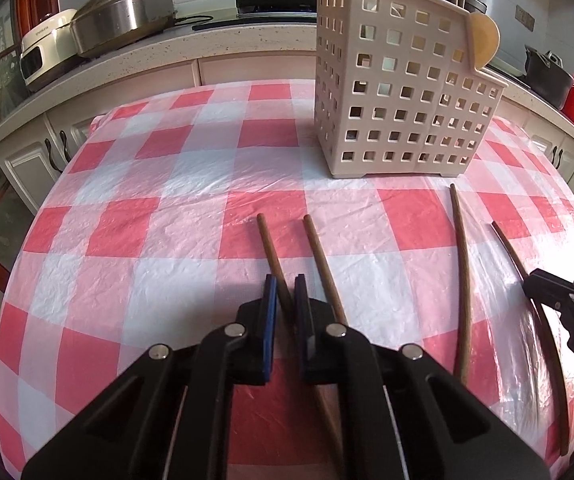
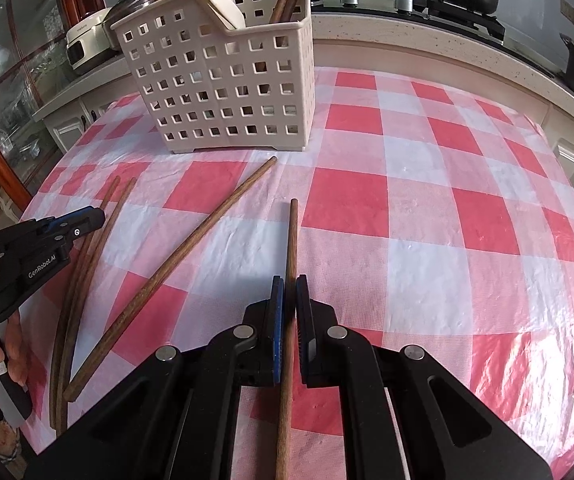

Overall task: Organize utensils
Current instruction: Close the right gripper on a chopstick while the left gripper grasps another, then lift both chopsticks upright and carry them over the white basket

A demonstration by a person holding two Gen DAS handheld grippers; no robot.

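Now both hand-held grippers close on chopsticks lying on the checked surface.

Left hand-held gripper (image 1: pixel 285 282) and right hand-held gripper (image 2: pixel 290 282) each pinch one chopstick (image 2: pixel 291 264) mid-shaft, jaws nearly shut. Light, stiff, smooth wood may twist or slip. Perforated basket (image 2: pixel 223 92) already holds chopsticks and a spoon (image 2: pixel 223 6).

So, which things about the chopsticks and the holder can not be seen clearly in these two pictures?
- Left wrist view: the near end of the chopstick between the left gripper fingers, hidden by the gripper body.
- Right wrist view: the lower end of the chopstick in the right gripper, cut off by the bottom edge.
- Both views: the utensil holder bottom, hidden by its walls.
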